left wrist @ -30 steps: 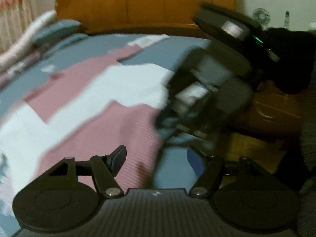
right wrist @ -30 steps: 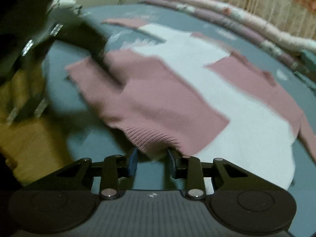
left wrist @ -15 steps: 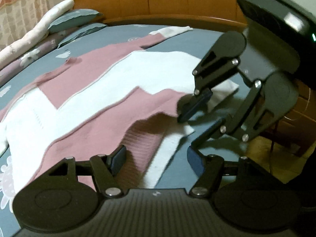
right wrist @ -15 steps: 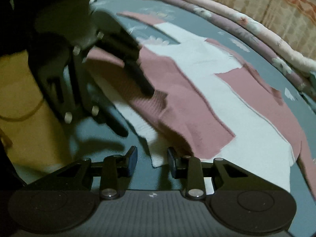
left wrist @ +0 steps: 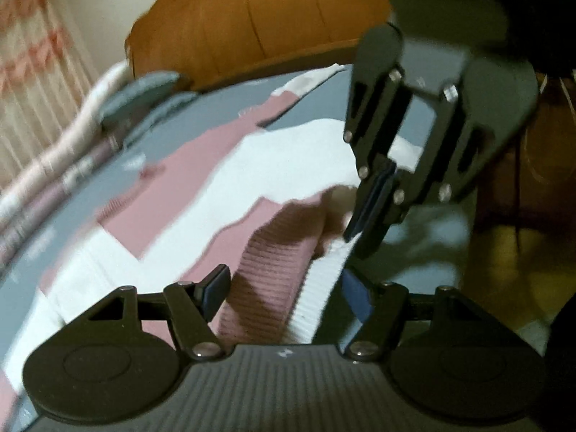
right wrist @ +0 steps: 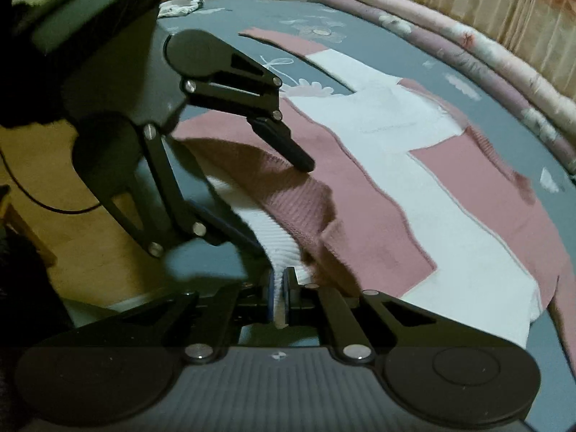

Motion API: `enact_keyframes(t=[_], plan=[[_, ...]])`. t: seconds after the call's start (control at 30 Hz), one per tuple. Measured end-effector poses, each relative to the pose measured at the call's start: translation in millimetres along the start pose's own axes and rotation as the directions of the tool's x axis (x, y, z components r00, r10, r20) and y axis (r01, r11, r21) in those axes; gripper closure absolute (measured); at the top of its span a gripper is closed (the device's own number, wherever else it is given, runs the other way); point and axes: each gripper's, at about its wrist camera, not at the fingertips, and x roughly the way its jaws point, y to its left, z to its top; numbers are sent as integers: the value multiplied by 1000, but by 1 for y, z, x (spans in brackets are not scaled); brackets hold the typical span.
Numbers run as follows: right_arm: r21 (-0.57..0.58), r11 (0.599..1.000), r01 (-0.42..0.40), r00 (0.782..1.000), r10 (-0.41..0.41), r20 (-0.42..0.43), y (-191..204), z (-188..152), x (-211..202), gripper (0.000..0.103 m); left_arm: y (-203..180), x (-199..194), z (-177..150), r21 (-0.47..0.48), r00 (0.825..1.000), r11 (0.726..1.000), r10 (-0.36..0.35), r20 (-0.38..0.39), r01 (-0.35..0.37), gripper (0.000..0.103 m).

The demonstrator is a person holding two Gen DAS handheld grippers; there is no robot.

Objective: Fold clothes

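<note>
A pink-and-white ribbed knit sweater (right wrist: 414,194) lies spread on a grey-blue bedsheet (right wrist: 360,50). The left gripper (left wrist: 284,288), jaws wide and empty, straddles its hem. The right gripper (right wrist: 278,293), jaws just closed, pinches the white ribbed hem (right wrist: 279,241).

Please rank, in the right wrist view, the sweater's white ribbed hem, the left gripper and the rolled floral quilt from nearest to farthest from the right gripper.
1. White ribbed hem: pinched between the right gripper's pads, bottom centre.
2. Left gripper: open, just beyond on the left, over the hem.
3. Rolled floral quilt: far edge of the bed, upper right.
</note>
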Motion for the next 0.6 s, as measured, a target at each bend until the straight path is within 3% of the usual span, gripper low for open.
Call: enact_keyframes(t=[0.03, 0.1, 0.13, 0.23, 0.33, 0.4, 0.6], plan=[[23, 999, -36, 999, 36, -4, -2, -1, -2, 103, -3, 1, 1, 21, 1000, 1000, 9, 5, -9, 34], [61, 992, -113, 993, 114, -12, -4, -3, -5, 103, -9, 1, 0, 54, 1000, 998, 15, 4, -15, 33], [60, 992, -112, 993, 114, -21, -2, -5, -3, 103, -11, 2, 0, 69, 1000, 997, 20, 2, -20, 33], [49, 998, -41, 998, 43, -46, 1, -10, 1, 100, -16, 7, -6, 127, 997, 989, 74, -16, -71, 33], [45, 998, 47, 999, -46, -30, 3, -13, 0, 82, -19, 9, -8, 178, 996, 981, 85, -33, -78, 33], [7, 997, 79, 997, -79, -24, 10, -14, -1, 71, -17, 7, -9, 158, 996, 985, 77, -39, -70, 33], [-99, 983, 155, 986, -160, -39, 24, -20, 17, 67, 9, 2, -8, 13, 995, 995, 95, -31, -94, 32]])
